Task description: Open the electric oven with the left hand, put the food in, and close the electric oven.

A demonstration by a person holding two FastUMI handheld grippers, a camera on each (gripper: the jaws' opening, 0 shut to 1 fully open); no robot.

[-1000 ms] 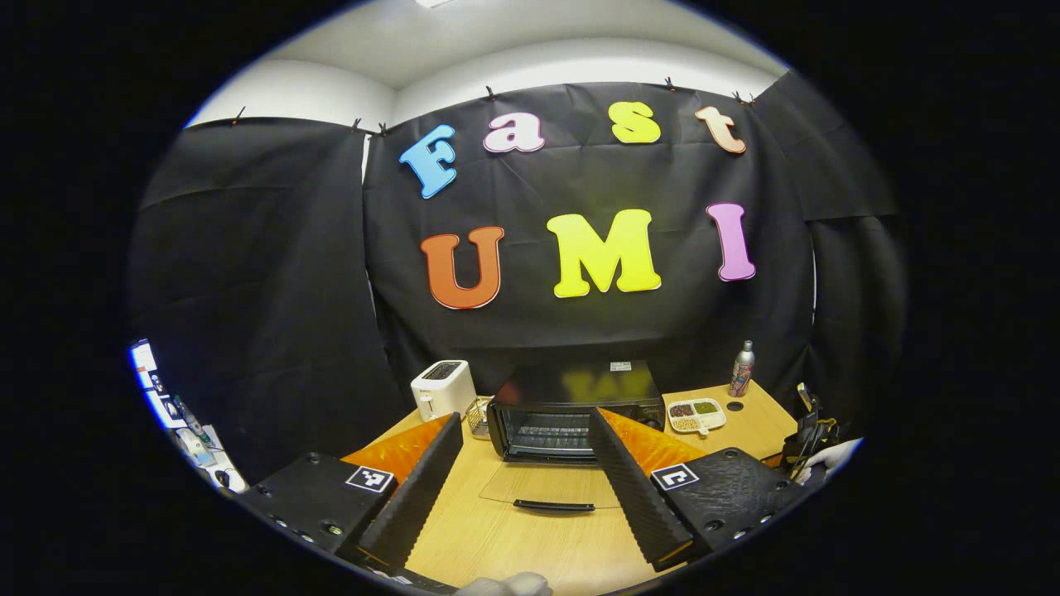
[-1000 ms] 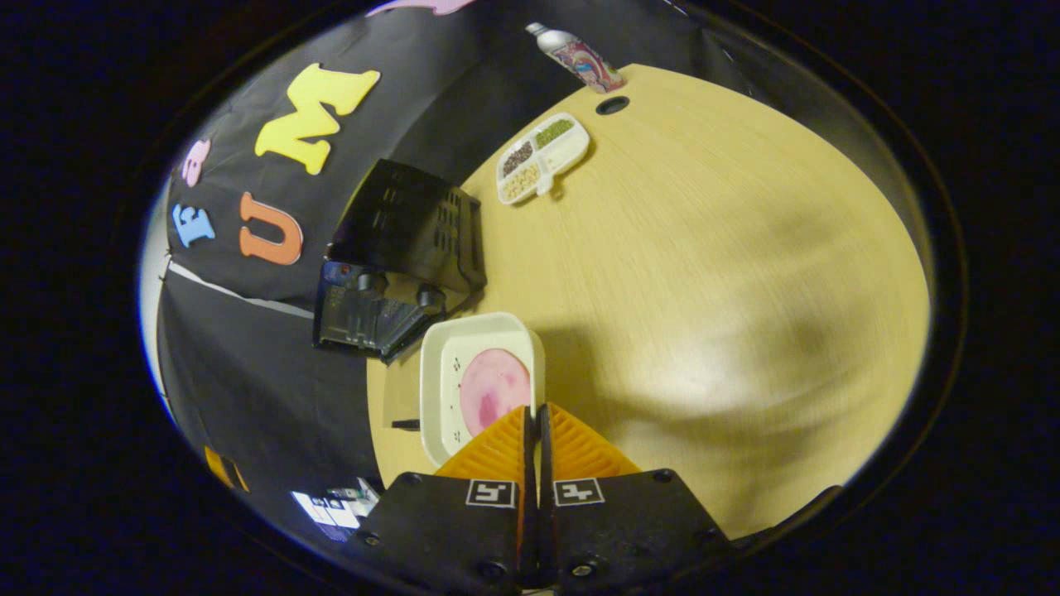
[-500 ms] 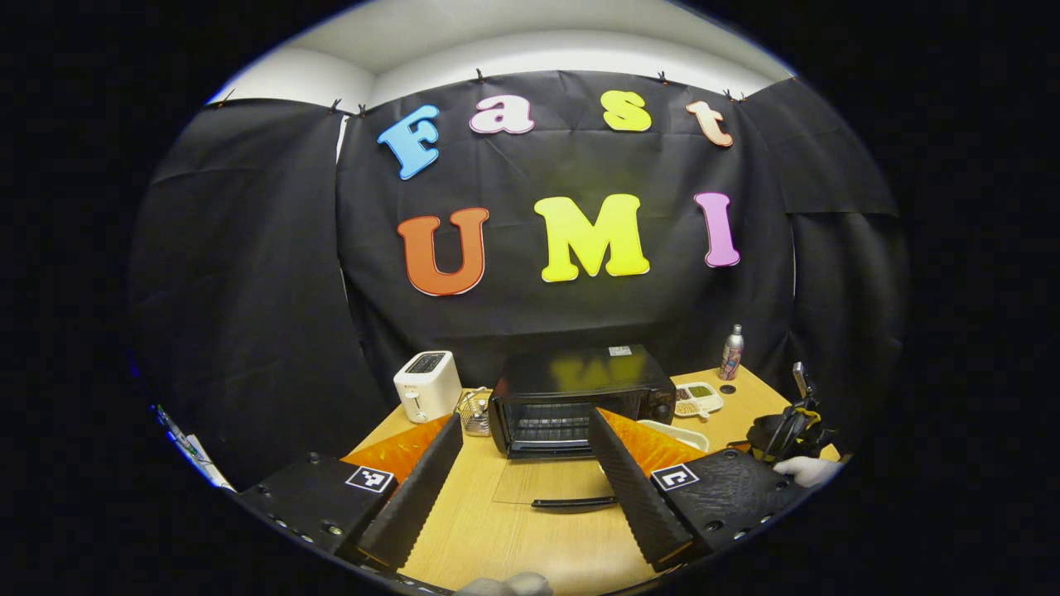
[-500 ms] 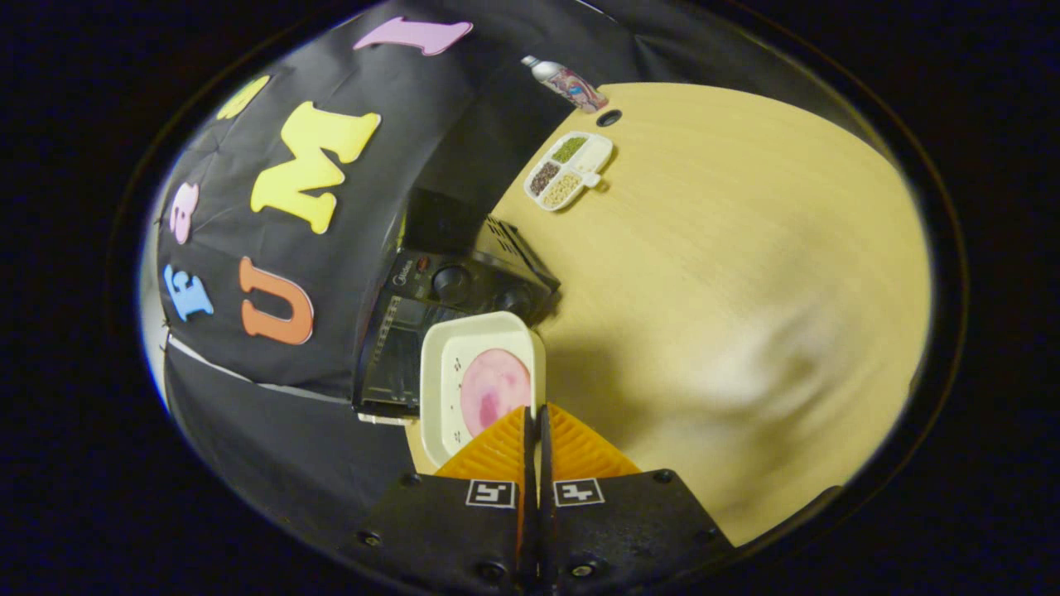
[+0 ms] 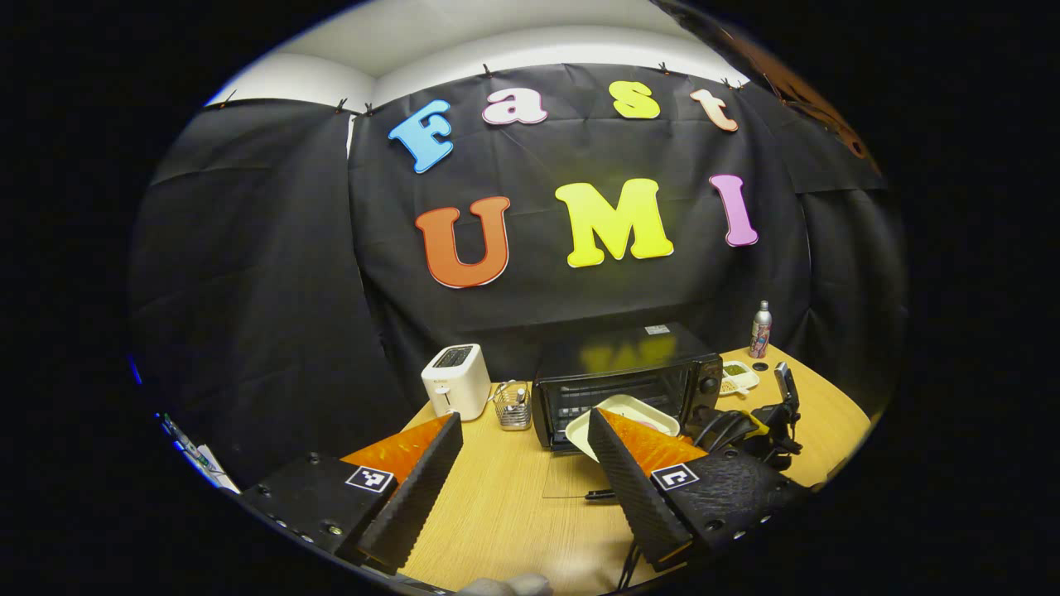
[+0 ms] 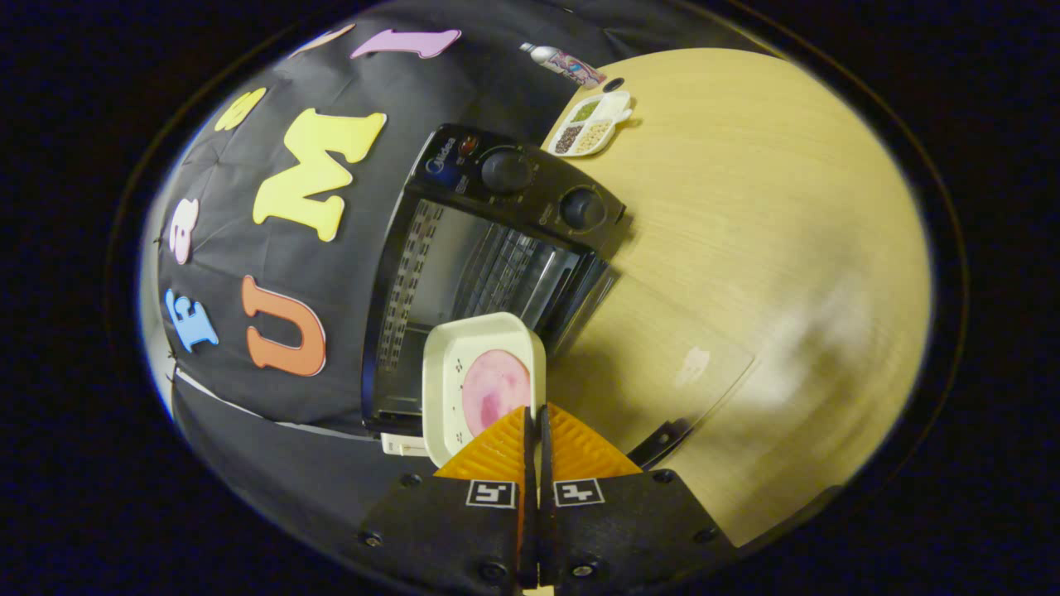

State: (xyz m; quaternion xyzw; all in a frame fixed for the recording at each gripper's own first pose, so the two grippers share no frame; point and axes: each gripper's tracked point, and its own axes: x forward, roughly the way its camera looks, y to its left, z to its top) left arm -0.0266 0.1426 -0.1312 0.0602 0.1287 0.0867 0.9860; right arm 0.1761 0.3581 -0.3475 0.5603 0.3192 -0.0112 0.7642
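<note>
The black electric oven (image 5: 621,377) stands open at the back of the table, its glass door (image 6: 662,364) lying flat in front with the handle (image 5: 600,494) toward me. My right gripper (image 6: 534,414) is shut on the rim of a cream tray (image 6: 480,381) holding a pink round of food (image 6: 494,391). The tray hangs just before the oven (image 6: 489,265) mouth, above the door. In the left gripper view the tray (image 5: 621,410) shows at the oven opening, partly behind my finger. My left gripper (image 5: 522,463) is open and holds nothing, back from the door.
A white toaster (image 5: 455,391) and a small wire basket (image 5: 513,407) stand left of the oven. A divided dish of grains (image 6: 590,124) and a bottle (image 6: 563,62) sit to its right on the wooden table (image 6: 787,207). Black cloth walls close the back.
My right gripper has carried the tray from the table's right side up to the open oven mouth. The left gripper has drawn back leftward, staying open.
</note>
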